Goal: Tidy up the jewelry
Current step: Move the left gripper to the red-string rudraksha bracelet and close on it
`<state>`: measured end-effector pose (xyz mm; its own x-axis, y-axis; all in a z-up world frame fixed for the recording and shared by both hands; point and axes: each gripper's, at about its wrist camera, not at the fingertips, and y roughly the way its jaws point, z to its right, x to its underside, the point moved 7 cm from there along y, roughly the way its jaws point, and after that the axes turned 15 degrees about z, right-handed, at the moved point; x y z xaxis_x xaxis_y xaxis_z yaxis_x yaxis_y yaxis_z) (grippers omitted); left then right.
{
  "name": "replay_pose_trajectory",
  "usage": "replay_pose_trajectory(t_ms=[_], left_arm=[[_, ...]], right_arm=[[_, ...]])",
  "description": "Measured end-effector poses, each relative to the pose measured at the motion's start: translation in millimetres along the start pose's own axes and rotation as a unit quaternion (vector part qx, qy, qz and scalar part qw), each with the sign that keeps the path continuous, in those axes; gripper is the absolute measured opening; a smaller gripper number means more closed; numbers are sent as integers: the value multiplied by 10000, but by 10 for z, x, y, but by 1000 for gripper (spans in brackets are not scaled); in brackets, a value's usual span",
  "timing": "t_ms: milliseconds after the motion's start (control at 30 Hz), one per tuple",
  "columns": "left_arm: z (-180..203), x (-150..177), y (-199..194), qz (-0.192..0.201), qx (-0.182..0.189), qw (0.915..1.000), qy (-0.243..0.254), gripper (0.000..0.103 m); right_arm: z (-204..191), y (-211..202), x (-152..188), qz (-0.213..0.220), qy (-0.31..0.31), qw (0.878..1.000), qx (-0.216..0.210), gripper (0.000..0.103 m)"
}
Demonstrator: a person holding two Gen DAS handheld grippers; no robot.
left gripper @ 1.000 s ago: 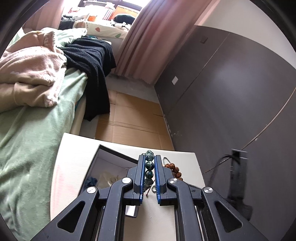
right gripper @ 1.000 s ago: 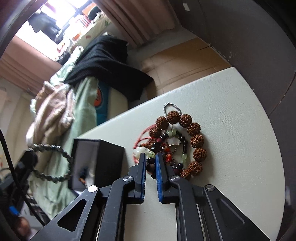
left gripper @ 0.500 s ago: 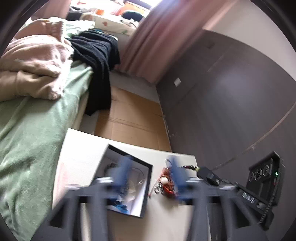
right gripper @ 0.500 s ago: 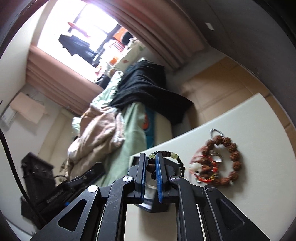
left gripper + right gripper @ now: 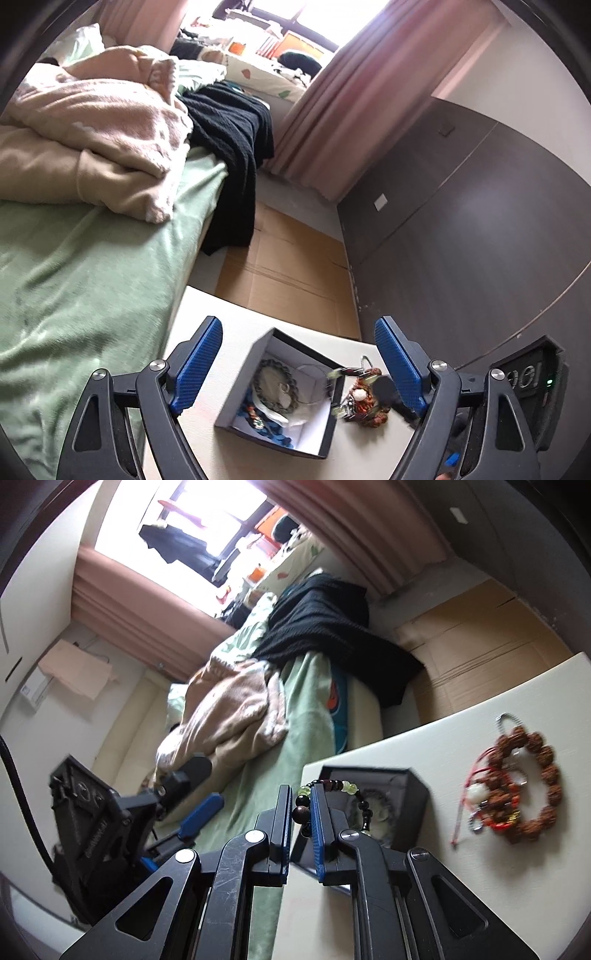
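Beside the bed, on the white table [image 5: 236, 325], our right gripper [image 5: 298, 814] was clamped on a bead bracelet [image 5: 334, 788] over the open box [image 5: 280, 398]; its loop could snag the rim and spill outside. Our left gripper [image 5: 299, 354], jaws just opened and empty, hung above the box, which held a grey-green bracelet [image 5: 275, 386] and blue pieces, while the pile [image 5: 517, 779] lay beyond.

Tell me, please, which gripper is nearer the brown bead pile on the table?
Left. The left gripper hangs open above the box, its right finger just beside the brown bead pile. The right gripper, shut on a bracelet, is over the box, apart from the pile.
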<state>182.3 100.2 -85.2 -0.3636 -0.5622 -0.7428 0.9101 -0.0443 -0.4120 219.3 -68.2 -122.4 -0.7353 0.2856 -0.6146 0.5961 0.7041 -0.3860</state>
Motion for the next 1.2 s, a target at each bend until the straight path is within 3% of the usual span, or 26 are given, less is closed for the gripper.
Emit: replay_pose_trajectory(t_ms=[67,100,133,300,467,833,1000,1067,1200], left_arm=[[-25,-15,-11,11,17,10000,-59,85],[-39,-16,-12,1,25,10000,-96,85],[-46,-12,-10,-14,28,9999,-113,85],[4,6,2,-22,75,9999,-105,85],[147,67,33,-68,174,9998,49,85],[606,405,204,-462,433,9962,604,85],[826,664,295,-867,513,9905,940,76],[879,767,329,-1028,550,9880,1009,63],[965,998,424,-1371,514,9827,1135,52]], right_arm=[[-12,115,103,-282,-36,9996,60,28],[1,145,146,-391,25,9992,57,44],[21,139,150,-374,51,9992,100,52],[183,-104,1,-63,203,9994,258,52],[450,-407,-192,305,257,9968,698,59],[928,-758,-388,437,544,9899,1237,59],[1076,-866,-420,457,573,9876,1392,59],[1134,-907,-426,463,632,9866,1430,59],[1260,-989,-444,491,784,9837,1539,59]])
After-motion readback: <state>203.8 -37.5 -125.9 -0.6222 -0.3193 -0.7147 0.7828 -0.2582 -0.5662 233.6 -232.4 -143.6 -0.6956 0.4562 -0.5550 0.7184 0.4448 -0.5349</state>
